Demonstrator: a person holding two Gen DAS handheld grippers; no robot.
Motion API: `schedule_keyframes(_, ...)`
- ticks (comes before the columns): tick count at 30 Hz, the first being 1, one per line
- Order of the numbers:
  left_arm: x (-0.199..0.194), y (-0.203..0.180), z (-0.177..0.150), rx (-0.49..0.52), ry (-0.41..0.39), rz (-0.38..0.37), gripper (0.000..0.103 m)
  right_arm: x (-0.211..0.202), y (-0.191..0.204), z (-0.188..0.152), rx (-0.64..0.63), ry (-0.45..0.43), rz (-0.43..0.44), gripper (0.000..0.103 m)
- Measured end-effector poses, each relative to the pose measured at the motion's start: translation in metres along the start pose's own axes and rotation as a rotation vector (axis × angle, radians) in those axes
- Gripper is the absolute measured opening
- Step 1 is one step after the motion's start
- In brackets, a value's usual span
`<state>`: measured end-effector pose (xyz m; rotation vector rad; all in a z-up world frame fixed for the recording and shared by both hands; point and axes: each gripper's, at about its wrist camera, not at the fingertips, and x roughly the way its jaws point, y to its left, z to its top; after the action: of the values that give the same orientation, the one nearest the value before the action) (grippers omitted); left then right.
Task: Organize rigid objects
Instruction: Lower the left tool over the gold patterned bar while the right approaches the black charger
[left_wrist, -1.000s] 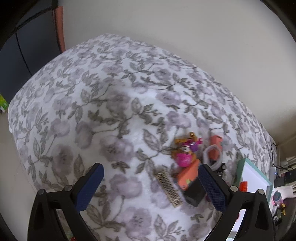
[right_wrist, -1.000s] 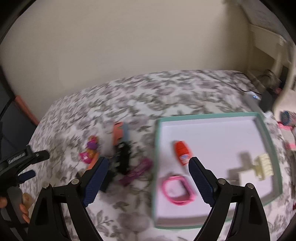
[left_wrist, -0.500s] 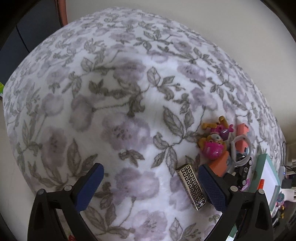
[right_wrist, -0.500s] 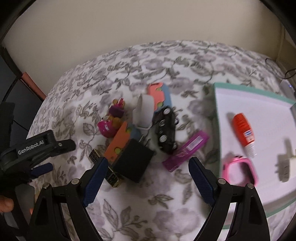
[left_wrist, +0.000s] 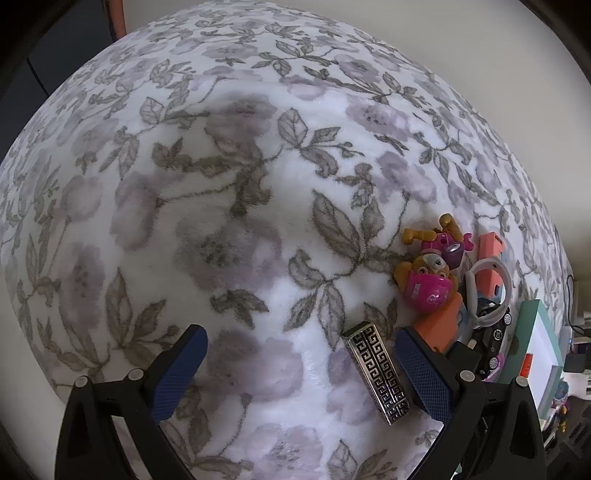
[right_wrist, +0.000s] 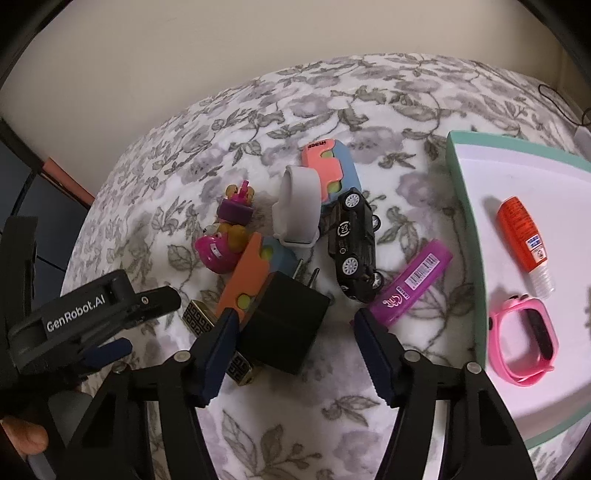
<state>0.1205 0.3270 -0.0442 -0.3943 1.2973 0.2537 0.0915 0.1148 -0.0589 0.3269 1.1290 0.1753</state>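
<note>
While both sets of fingers stand wide apart and hold nothing, the right gripper (right_wrist: 291, 350) hovers over a black plug adapter (right_wrist: 284, 317) lying between its pads on the floral blanket (right_wrist: 369, 103). The left gripper (left_wrist: 299, 365) frames a patterned metal bar (left_wrist: 376, 373) just inside its right pad. Beyond lie an orange block (right_wrist: 243, 277), a black toy car (right_wrist: 354, 243), a purple tube (right_wrist: 410, 284) and a white band (right_wrist: 299, 206); off to the side, a green-rimmed tray (right_wrist: 465, 206) holds a pink watch (right_wrist: 521, 343).

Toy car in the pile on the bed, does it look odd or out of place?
Yes. The black toy car lies tipped on its side, wheels facing out, wedged between the white band and the purple tube. It is not in the tray.
</note>
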Motion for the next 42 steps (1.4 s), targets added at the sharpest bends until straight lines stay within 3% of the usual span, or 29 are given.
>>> schedule_keyframes(3,0.002,-0.003,-0.001,0.007,0.004,-0.001,0.103,0.003,-0.001,0.000,0.012,0.004,0.013,0.063)
schedule_keyframes(6,0.002,-0.006,-0.002,0.026,0.007,0.001,0.103,0.003,0.000,0.001,0.020,0.009,0.050,0.049)
schedule_keyframes(13,0.007,-0.024,-0.007,0.077,0.018,0.018,0.103,-0.010,0.001,0.002,-0.012,0.004,0.033,0.032)
schedule_keyframes(15,0.009,-0.028,-0.009,0.096,0.023,0.025,0.103,-0.013,0.002,0.002,-0.034,-0.003,0.003,0.030)
schedule_keyframes(20,0.016,-0.037,-0.014,0.143,0.037,0.057,0.103,-0.010,-0.007,0.004,-0.002,0.009,0.043,0.031)
schedule_keyframes(37,0.021,-0.062,-0.035,0.285,0.056,0.087,0.103,-0.022,-0.029,0.009,0.047,-0.002,0.002,0.031)
schedule_keyframes(39,0.024,-0.065,-0.039,0.310,0.059,0.123,0.103,-0.022,-0.030,0.009,0.050,-0.001,0.005,0.031)
schedule_keyframes(42,0.024,-0.058,-0.041,0.294,0.060,0.129,0.103,-0.022,-0.030,0.009,0.046,0.001,0.009,0.031)
